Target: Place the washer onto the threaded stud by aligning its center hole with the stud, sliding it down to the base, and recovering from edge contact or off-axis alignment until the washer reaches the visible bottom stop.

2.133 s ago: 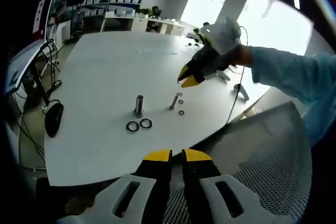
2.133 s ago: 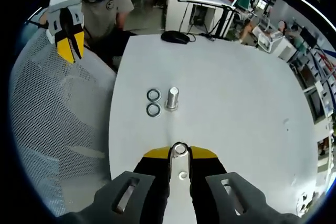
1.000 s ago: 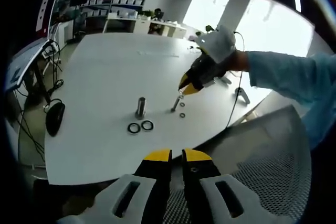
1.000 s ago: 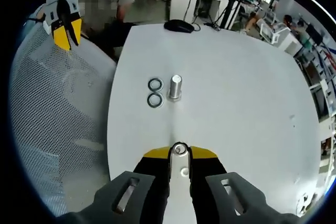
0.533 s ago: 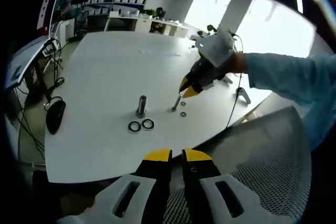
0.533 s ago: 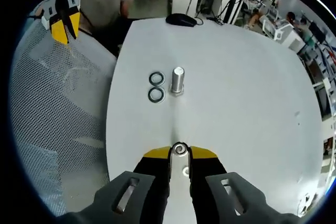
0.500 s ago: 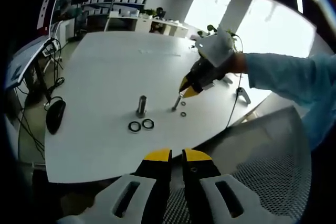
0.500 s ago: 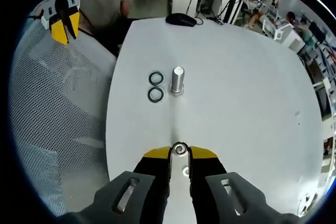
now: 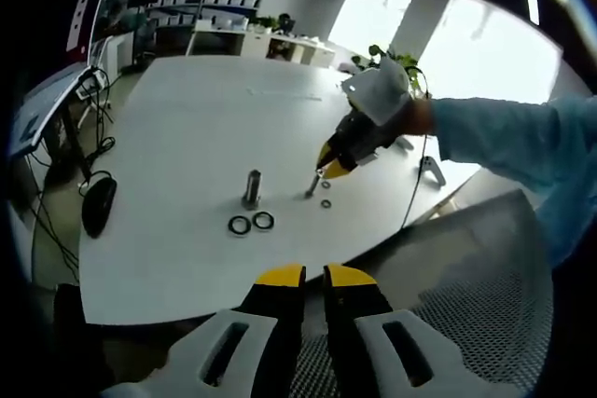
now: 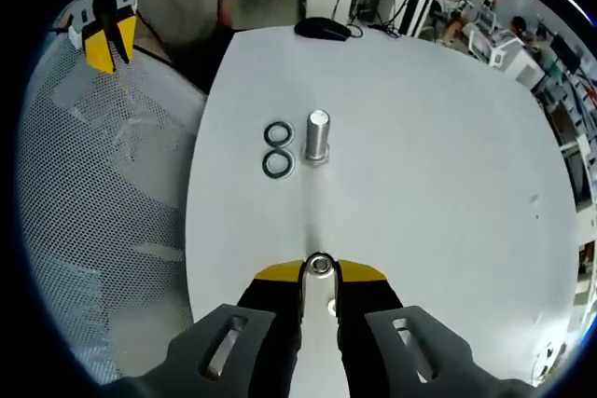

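Since 2.1 s ago the right gripper (image 9: 328,163) has come down from above the table to the top of the thin threaded stud (image 9: 310,187), where its yellow tips now rest; the left gripper view has barely shifted.

The white table (image 10: 438,137) carries all the parts. A mesh chair back (image 10: 93,212) stands at the near edge, and the left gripper (image 9: 313,279) hangs over it, well apart from the work, jaws drawn together on nothing. It is judged to be parked there so the right hand has free access.

The larger upright bolt (image 10: 318,147) stands near the table centre with two dark washers (image 10: 277,148) lying flat just beside it, one next to the other. These are spare parts, untouched.

In the right gripper view the right gripper's jaws are clamped on the small washer (image 10: 320,266), which sits between the yellow tips with its hole open to the camera. Holding it by the rim keeps the centre hole free for the stud. Below it, between the jaws, a second small ring (image 10: 330,305) shows; in the left gripper view a loose ring (image 9: 326,203) lies on the table just beside the stud's foot.

The stud leans in the left gripper view; whether this is lens effect cannot be told. The washer is judged to be at the stud's top, not yet at the bottom stop. The next move calls for centring the hole and lowering along the stud's axis.
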